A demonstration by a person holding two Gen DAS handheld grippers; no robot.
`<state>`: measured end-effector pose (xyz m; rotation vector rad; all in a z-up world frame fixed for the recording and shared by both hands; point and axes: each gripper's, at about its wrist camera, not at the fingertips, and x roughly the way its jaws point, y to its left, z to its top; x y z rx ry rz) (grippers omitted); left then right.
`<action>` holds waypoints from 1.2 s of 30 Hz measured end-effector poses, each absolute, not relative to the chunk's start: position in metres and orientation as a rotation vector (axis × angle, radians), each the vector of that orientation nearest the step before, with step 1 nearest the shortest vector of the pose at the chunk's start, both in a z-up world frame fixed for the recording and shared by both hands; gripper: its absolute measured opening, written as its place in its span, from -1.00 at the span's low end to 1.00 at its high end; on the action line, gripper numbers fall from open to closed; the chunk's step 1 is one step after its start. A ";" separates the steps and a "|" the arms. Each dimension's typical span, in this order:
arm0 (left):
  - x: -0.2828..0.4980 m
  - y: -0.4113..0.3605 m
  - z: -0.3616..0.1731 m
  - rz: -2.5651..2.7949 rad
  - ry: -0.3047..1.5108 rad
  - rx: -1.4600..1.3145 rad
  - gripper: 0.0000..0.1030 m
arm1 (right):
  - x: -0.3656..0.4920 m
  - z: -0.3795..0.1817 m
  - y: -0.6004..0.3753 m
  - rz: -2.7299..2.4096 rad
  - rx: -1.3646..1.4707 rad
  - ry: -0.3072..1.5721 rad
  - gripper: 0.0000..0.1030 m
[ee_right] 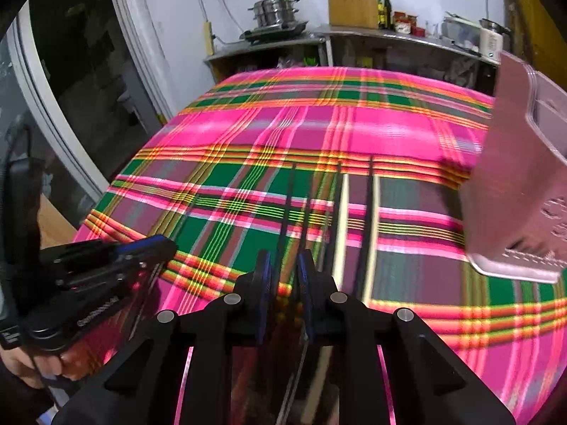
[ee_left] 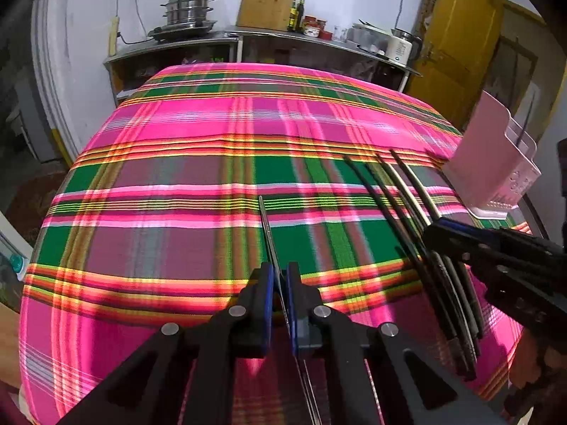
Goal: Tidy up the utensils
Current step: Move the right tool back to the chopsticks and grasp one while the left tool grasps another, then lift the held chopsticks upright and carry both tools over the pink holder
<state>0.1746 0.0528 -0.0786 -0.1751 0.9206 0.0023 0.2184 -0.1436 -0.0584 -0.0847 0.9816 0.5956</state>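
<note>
My left gripper (ee_left: 280, 272) is shut on one thin dark chopstick (ee_left: 265, 226) that points forward over the plaid tablecloth (ee_left: 177, 177). To its right, my right gripper (ee_left: 434, 228) holds a bundle of several dark chopsticks (ee_left: 389, 191) fanned out over the cloth. In the right wrist view, two of those chopsticks (ee_right: 290, 205) run between the blue pads of the right gripper (ee_right: 284, 265), which is shut on them. The others lie just right of the pads. The left gripper (ee_right: 159, 244) shows at the left. A pink utensil holder (ee_left: 496, 163) (ee_right: 514, 194) stands at the table's right side.
A steel counter (ee_left: 248, 35) runs along the back wall with a steamer pot (ee_left: 187, 9), a wooden cutting board (ee_left: 267, 0), bottles and a white kettle (ee_left: 398, 47). A yellow door (ee_left: 457, 35) is at the right. A hand (ee_right: 21, 364) holds the left gripper.
</note>
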 end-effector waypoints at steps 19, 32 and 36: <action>0.195 0.071 -0.080 -0.031 0.947 -0.235 -0.85 | 0.253 -0.078 -0.115 0.588 -0.110 1.058 -0.87; 0.187 0.065 -0.054 -0.066 0.905 -0.246 -0.89 | 0.245 -0.044 -0.129 0.618 -0.021 1.027 -0.88; 0.178 0.063 -0.032 -0.085 0.863 -0.243 -0.89 | 0.238 -0.023 -0.138 0.628 0.009 0.987 -0.89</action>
